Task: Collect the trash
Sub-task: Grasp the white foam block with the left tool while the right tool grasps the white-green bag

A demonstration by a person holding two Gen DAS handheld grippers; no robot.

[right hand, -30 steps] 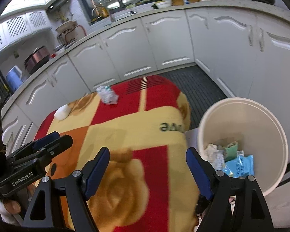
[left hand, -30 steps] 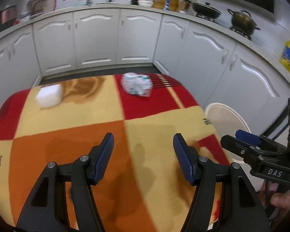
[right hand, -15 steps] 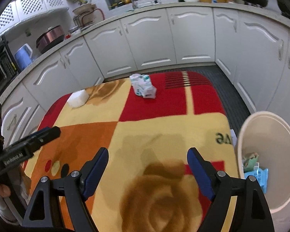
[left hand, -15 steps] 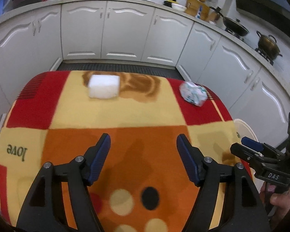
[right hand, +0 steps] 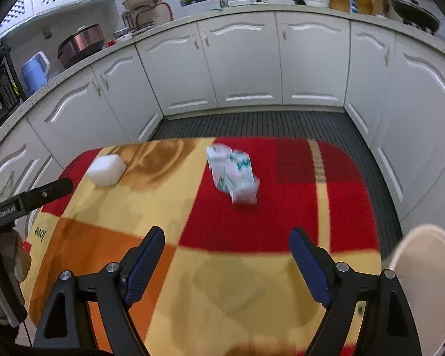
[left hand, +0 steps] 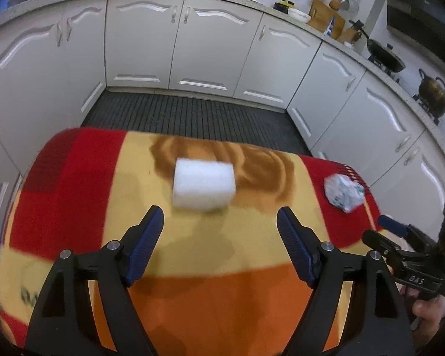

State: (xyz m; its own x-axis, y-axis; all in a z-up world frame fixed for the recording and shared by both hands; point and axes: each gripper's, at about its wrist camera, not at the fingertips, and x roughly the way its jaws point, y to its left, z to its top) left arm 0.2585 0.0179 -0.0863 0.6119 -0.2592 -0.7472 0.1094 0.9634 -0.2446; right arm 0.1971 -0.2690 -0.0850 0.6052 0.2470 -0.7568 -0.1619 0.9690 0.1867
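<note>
A white foam block [left hand: 204, 187] lies on the red, yellow and orange blanket [left hand: 222, 290], just beyond my left gripper [left hand: 220, 222]. Its blue-padded jaws are opening and hold nothing. A crumpled white and green carton [right hand: 233, 176] lies on a red patch ahead of my right gripper [right hand: 226, 241], whose jaws are also opening and empty. The foam block [right hand: 106, 168] appears at the far left in the right wrist view, and the carton [left hand: 343, 192] at the right in the left wrist view. The cream trash bin [right hand: 424, 284] stands at the blanket's right edge.
White kitchen cabinets [left hand: 175, 38] curve around a dark ribbed floor mat [left hand: 192, 115] beyond the table. Pots and pans [left hand: 433, 92] sit on the counter at right. A person's hand [left hand: 430, 311] holds the right gripper body [left hand: 412, 261] beside the left one.
Both grippers have swung leftwards over the blanket and spread wider. The foam block now lies in front of the left one, the carton in front of the right, and the bin has slid to the right edge.
</note>
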